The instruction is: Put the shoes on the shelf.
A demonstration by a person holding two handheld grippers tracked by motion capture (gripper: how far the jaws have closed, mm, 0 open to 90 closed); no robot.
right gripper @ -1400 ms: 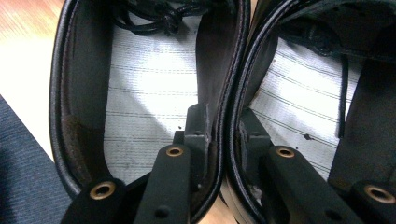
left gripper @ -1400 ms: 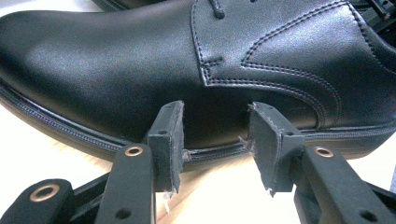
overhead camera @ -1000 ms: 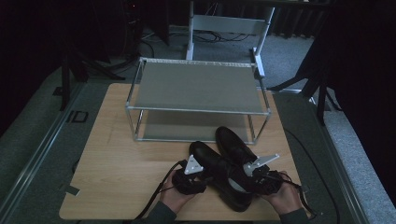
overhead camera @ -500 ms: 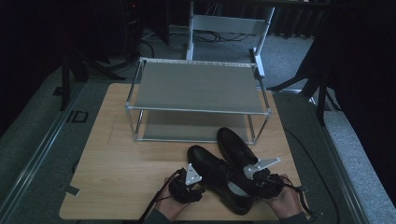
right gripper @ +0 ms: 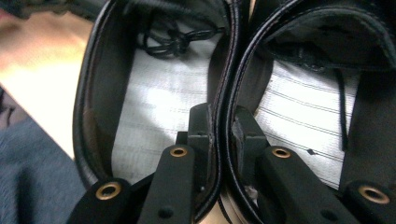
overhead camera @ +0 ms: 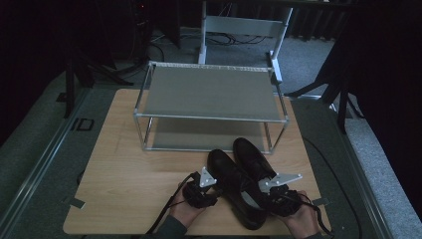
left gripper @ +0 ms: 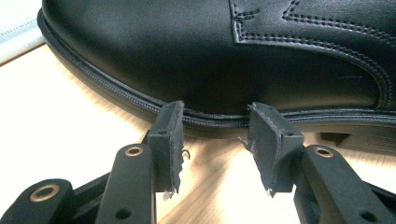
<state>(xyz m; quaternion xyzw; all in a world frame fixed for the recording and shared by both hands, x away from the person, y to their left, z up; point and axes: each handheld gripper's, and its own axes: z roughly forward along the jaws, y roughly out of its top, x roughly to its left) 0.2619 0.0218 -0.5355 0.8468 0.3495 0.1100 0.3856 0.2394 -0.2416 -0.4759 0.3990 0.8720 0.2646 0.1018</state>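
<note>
Pair of black leather dress shoes (overhead camera: 244, 186) on the wooden bench (overhead camera: 119, 184), side by side, toes pointing at the two-tier metal shoe rack (overhead camera: 209, 107), heels toward the person. All places below are given relative to the rack. The pair lies just in front of its right half, toes near the lower shelf but not yet under it.

Right gripper (right gripper: 219, 135): fingers (right gripper: 198, 123) narrow and pinching the two adjoining inner collar walls of the shoes together, one finger inside each shoe opening. Its jaws have just been closing a little on that double wall. In the high view it sits at the heel end of the pair (overhead camera: 281, 191).

Left gripper (left gripper: 217, 126): fingers (left gripper: 170, 130) wide, nothing between them; tips up against the welt on the outer flank of the left shoe (left gripper: 210, 51), possibly touching the sole edge. Its jaws have just been closing somewhat. It looks set to steady or nudge, not grip.

Handling, judged: moderately heavy for a pinch grip; stiff soles, pliable uppers. Polished leather is smooth, so it may slip. Held at the collar only, the toes will likely droop and the pair may swing or splay. The collar or heel counter is the best hold; the flank offers little purchase.

Surroundings: the rack's front posts and lower rail stand between the shoes and the lower shelf; the top shelf is free. A grey frame (overhead camera: 244, 25) stands behind the rack, off the bench.
</note>
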